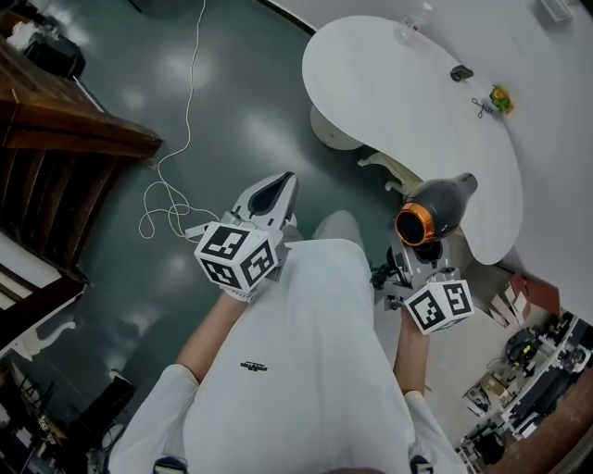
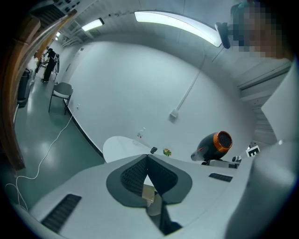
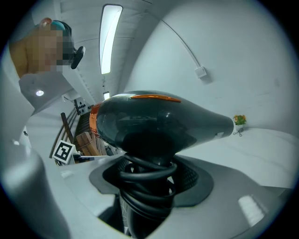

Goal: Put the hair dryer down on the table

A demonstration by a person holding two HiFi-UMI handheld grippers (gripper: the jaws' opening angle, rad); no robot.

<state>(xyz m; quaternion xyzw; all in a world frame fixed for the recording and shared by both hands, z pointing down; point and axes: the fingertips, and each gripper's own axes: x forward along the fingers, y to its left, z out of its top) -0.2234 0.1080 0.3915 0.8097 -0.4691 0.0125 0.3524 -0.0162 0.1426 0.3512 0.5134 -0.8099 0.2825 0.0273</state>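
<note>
A dark grey hair dryer [image 1: 435, 208] with an orange rear ring stands upright in my right gripper [image 1: 422, 252], which is shut on its cord-wrapped handle [image 3: 145, 186]. Its body [image 3: 154, 123] fills the right gripper view, nozzle pointing toward the white table [image 3: 273, 147]. It hangs in the air at the near edge of the rounded table [image 1: 389, 93]. My left gripper [image 1: 281, 181] is held out over the floor, left of the table, jaws shut together with nothing between them [image 2: 147, 158]. The left gripper view also catches the hair dryer [image 2: 212, 145] off to the right.
On the table's far side lie a small black object [image 1: 461, 72], a green-yellow toy [image 1: 501, 98] and a clear bottle [image 1: 417, 20]. A white cable [image 1: 171, 199] loops over the green floor. Dark wooden furniture [image 1: 65, 120] stands left; clutter [image 1: 533, 370] fills the lower right.
</note>
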